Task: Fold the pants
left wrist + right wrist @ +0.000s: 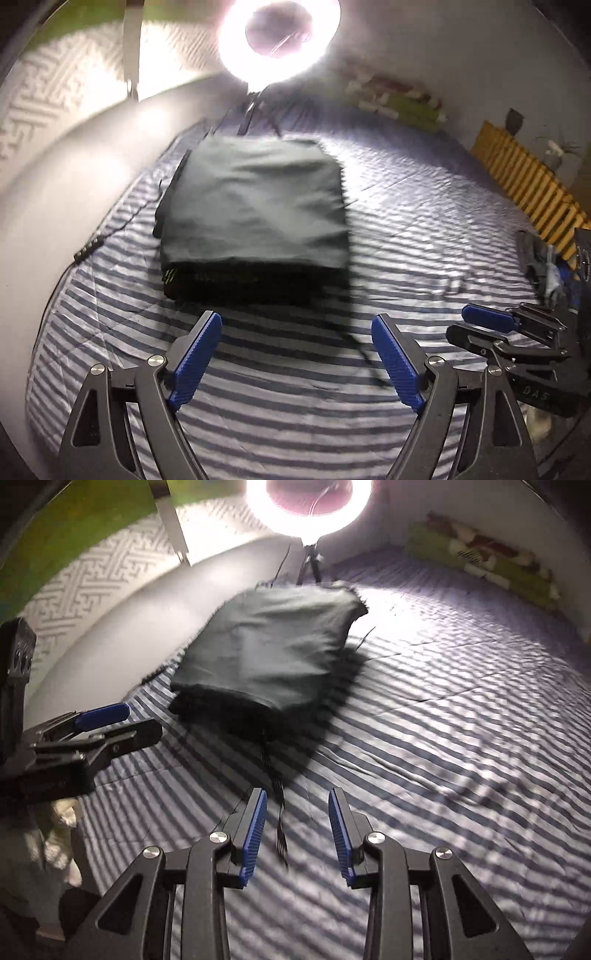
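The pants point(255, 218) lie folded into a dark, thick rectangle on the striped bed sheet point(424, 229), in the middle of the left wrist frame and upper middle of the right wrist frame; a drawstring point(279, 794) trails from their near edge toward the bottom of the right wrist view. The left gripper point(297, 360) has its jaws spread wide with only sheet between them, holding nothing; the right gripper point(297, 834) has its jaws partly apart, empty, the drawstring end lying between them untouched. A ring light point(279, 40) glares at the top.
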{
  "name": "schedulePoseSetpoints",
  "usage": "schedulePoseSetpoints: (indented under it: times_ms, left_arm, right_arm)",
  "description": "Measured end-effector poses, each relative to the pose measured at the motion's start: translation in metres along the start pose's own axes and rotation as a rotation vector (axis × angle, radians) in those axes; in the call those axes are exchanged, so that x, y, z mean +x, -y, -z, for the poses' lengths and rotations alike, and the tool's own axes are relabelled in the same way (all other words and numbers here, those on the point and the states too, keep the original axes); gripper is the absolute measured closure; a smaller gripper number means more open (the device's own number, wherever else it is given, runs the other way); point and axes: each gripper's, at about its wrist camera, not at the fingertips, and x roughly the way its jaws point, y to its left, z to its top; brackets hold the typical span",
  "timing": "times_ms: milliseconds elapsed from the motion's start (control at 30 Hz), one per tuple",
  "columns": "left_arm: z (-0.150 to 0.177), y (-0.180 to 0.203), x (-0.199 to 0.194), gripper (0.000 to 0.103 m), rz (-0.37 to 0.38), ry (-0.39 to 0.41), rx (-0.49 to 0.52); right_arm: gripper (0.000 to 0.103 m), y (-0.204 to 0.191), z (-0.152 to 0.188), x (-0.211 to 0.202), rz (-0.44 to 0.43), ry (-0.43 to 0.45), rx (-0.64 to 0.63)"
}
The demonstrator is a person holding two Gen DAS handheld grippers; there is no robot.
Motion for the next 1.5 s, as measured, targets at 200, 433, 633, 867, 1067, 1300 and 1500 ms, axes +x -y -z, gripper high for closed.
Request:
schedulePoseSetpoints:
  times_ms: [200, 433, 633, 867, 1067, 1300, 1500]
  left_arm:
    - [0.025, 0.034, -0.07, 0.006, -0.01, 0.083, 0.014]
    - [0.065, 0.064, -0.138, 0.001, -0.023, 0.153, 0.009]
    - [0.095, 0.079, -0.169, 0.001, -0.08, 0.152, -0.053]
    - [0.122, 0.101, -0.183, 0.001, -0.136, 0.146, 0.001]
    - [0.126, 0.101, -0.177, 0.001, -0.096, 0.113, -0.033]
    - [0.127, 0.092, -0.164, 0.001, -0.098, 0.084, -0.057]
    - [0.132, 0.08, -0.16, 0.001, -0.111, 0.074, -0.081]
  right_arm:
    - [0.07, 0.0, 0.024, -0.075, 0.025, 0.088, -0.009]
    - [0.064, -0.01, 0.06, -0.136, 0.02, 0.169, -0.022]
    - [0.05, -0.01, 0.098, -0.166, -0.006, 0.189, -0.003]
    - [0.044, -0.003, 0.131, -0.179, 0.017, 0.183, 0.043]
    - [0.044, -0.003, 0.146, -0.181, 0.071, 0.178, 0.041]
    - [0.044, -0.007, 0.153, -0.181, 0.083, 0.181, 0.045]
    - [0.044, -0.016, 0.155, -0.177, 0.091, 0.178, 0.034]
